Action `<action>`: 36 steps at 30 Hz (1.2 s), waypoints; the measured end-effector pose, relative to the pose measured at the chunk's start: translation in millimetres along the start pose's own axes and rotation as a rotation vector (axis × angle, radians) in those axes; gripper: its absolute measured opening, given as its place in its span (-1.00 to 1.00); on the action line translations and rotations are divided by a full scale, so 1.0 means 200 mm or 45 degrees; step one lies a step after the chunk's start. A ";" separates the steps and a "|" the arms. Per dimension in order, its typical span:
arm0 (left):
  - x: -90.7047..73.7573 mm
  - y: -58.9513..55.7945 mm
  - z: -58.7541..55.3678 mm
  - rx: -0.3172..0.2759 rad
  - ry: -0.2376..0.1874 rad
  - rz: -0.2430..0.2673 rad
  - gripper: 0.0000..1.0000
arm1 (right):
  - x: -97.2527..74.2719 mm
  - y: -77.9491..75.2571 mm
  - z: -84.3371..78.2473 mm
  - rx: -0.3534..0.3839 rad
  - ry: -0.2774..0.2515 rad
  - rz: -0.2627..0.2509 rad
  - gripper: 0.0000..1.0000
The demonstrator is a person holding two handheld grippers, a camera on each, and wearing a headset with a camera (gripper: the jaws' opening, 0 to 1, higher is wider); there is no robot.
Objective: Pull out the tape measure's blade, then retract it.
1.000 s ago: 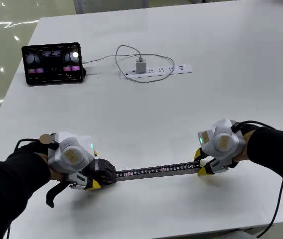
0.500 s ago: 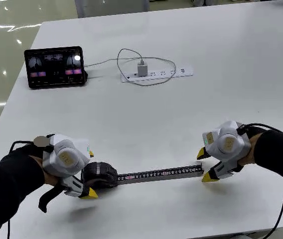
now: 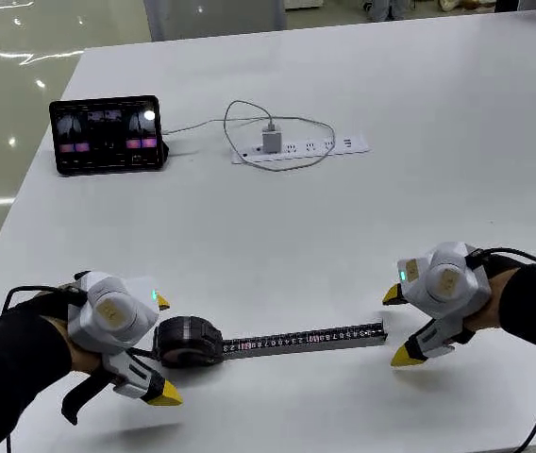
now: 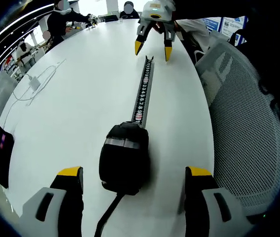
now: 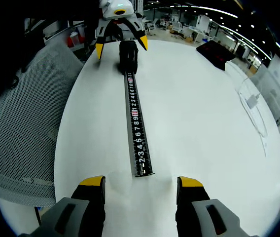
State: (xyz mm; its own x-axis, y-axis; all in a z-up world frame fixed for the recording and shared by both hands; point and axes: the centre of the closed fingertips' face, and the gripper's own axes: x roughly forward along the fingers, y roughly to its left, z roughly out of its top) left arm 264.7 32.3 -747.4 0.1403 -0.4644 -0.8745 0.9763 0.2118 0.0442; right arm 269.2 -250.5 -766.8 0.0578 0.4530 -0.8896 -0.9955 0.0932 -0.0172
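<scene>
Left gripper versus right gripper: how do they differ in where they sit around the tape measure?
The left gripper is at the end with the black tape measure case; the right gripper is at the free end of the blade. The left gripper's jaws flank the rear of the case with gaps on both sides; the right gripper's jaws sit just off the blade's end with nothing between them. Both are open, yellow-tipped and grip nothing.

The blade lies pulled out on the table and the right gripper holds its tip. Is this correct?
No. The blade lies pulled out on the table, but the right gripper is open, fingers clear of its tip; the right gripper view shows it.
</scene>
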 end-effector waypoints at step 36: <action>-0.06 0.04 -0.01 -0.426 -0.306 0.206 0.98 | -0.12 0.01 0.01 0.434 -0.306 -0.172 0.98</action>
State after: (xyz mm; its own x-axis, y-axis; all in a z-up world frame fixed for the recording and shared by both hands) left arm 270.0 41.9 -736.9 0.3598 -0.5808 -0.7302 0.8370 0.5467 -0.0223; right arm 265.8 -259.5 -745.5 0.2417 0.6065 -0.7575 -0.8984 0.4348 0.0615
